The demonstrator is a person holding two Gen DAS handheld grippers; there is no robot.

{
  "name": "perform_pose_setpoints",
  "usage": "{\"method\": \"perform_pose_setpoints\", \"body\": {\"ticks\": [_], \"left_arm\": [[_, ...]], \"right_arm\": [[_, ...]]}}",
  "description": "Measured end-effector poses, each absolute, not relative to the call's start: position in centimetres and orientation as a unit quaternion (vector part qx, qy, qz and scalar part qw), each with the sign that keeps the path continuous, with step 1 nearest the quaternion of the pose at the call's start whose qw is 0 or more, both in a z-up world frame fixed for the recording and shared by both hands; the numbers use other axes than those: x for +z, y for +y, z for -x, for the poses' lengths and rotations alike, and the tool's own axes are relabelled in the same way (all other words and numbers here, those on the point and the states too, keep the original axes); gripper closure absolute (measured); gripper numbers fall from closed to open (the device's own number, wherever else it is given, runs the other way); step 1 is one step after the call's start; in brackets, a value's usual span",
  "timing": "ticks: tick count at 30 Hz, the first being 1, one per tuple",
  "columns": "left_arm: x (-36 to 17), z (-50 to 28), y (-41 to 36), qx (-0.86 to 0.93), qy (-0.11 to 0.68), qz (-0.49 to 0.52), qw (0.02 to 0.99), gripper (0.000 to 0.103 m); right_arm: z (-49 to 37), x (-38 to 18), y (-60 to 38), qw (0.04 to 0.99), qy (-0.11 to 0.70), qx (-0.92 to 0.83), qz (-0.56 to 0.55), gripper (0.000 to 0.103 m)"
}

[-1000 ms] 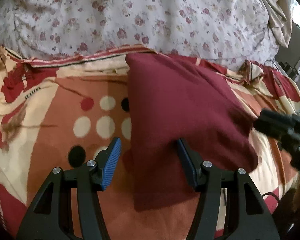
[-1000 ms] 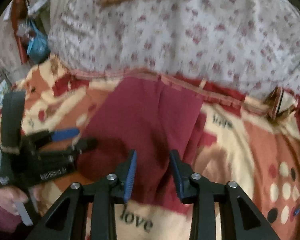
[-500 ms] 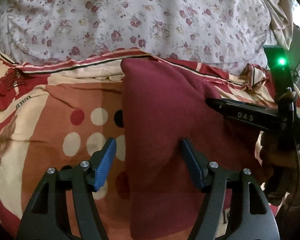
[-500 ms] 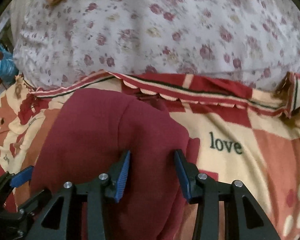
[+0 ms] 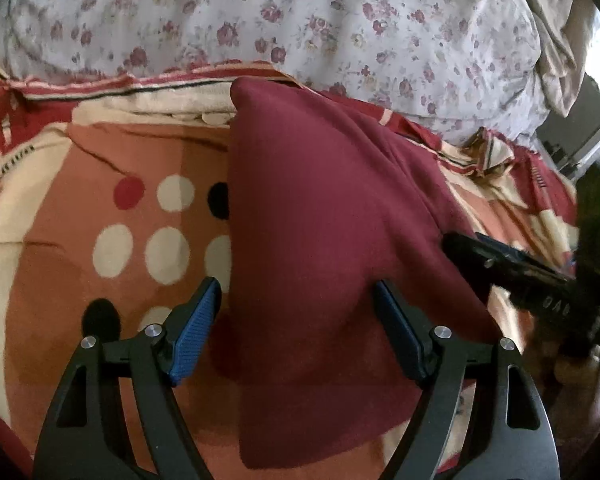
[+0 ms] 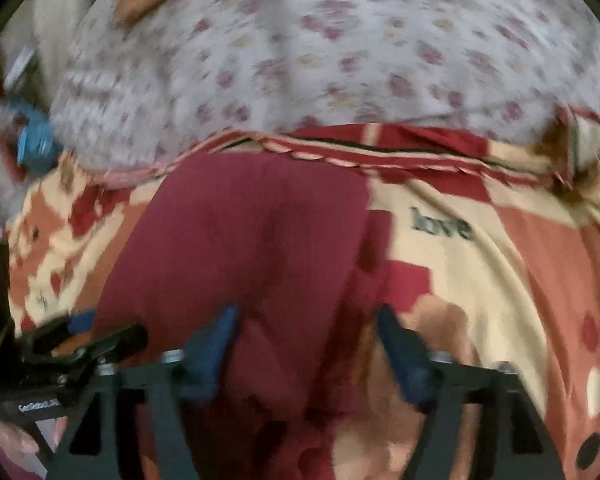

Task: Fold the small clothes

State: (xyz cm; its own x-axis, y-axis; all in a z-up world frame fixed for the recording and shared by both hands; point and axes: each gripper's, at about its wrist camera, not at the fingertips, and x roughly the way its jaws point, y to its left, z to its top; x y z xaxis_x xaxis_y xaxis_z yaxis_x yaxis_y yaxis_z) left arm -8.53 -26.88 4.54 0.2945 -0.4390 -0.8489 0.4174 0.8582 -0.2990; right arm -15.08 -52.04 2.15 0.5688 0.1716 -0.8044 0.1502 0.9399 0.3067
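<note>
Maroon garment [image 5: 320, 248] on patterned blanket [image 5: 100, 208] beside floral bedding [image 5: 260, 12]; both grippers' jaws opening, gripping nothing

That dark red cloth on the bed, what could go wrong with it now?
Both grippers' jaws are opening over the maroon garment. The left gripper straddles its edge, so lifting away might snag and undo the fold. The right gripper view is blurred; fast motion could drag the cloth across the patterned blanket.
</note>
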Motion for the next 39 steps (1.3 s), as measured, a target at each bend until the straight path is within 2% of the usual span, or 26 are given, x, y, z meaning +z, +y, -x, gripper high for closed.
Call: {"method": "perform_pose_setpoints", "body": {"ticks": [4, 7, 13, 14, 15, 16, 20, 22, 26, 30, 35, 39], "left_arm": [[4.5, 7.6, -26.1, -0.280, 0.539, 0.032, 0.794, 0.023], [3.6, 6.7, -26.3, -0.290, 0.556, 0.057, 0.777, 0.017], [2.5, 5.6, -27.3, -0.313, 0.564, 0.075, 0.761, 0.013], [2.6, 5.5, -27.4, -0.317, 0.564, 0.072, 0.759, 0.014], [2.7, 5.5, -27.6, -0.324, 0.564, 0.070, 0.757, 0.018], [2.9, 5.6, -27.7, -0.324, 0.562, 0.063, 0.758, 0.022], [4.5, 6.6, -26.8, -0.324, 0.548, 0.050, 0.770, 0.043], [5.8, 7.7, -25.9, -0.330, 0.545, 0.054, 0.769, 0.043], [8.3, 10.8, -23.0, -0.331, 0.538, 0.047, 0.774, 0.043], [8.6, 13.9, -19.9, -0.306, 0.552, 0.046, 0.774, 0.043], [6.1, 16.7, -17.6, -0.267, 0.562, 0.047, 0.781, 0.040], [7.1, 16.8, -16.8, -0.256, 0.552, 0.061, 0.791, 0.040]], "right_arm": [[16.1, 1.8, -54.6, 0.863, 0.446, 0.035, -0.237, 0.019], [15.3, 0.6, -55.0, 0.850, 0.447, 0.065, -0.271, 0.018], [12.6, -1.9, -54.4, 0.831, 0.444, 0.122, -0.311, 0.012], [12.4, -1.9, -54.2, 0.833, 0.443, 0.123, -0.307, 0.016], [12.1, -1.7, -53.8, 0.836, 0.443, 0.124, -0.298, 0.025], [12.0, -1.5, -53.3, 0.835, 0.447, 0.134, -0.292, 0.042], [12.7, 0.8, -51.5, 0.847, 0.451, 0.140, -0.245, 0.050], [13.6, 2.4, -51.0, 0.843, 0.441, 0.161, -0.264, 0.051], [15.8, 5.2, -48.5, 0.839, 0.442, 0.198, -0.248, 0.051], [17.9, 5.0, -45.7, 0.817, 0.466, 0.226, -0.253, 0.051], [20.4, 1.2, -43.2, 0.808, 0.521, 0.181, -0.207, 0.036], [21.8, 2.8, -45.5, 0.817, 0.502, 0.150, -0.241, 0.032]]}}
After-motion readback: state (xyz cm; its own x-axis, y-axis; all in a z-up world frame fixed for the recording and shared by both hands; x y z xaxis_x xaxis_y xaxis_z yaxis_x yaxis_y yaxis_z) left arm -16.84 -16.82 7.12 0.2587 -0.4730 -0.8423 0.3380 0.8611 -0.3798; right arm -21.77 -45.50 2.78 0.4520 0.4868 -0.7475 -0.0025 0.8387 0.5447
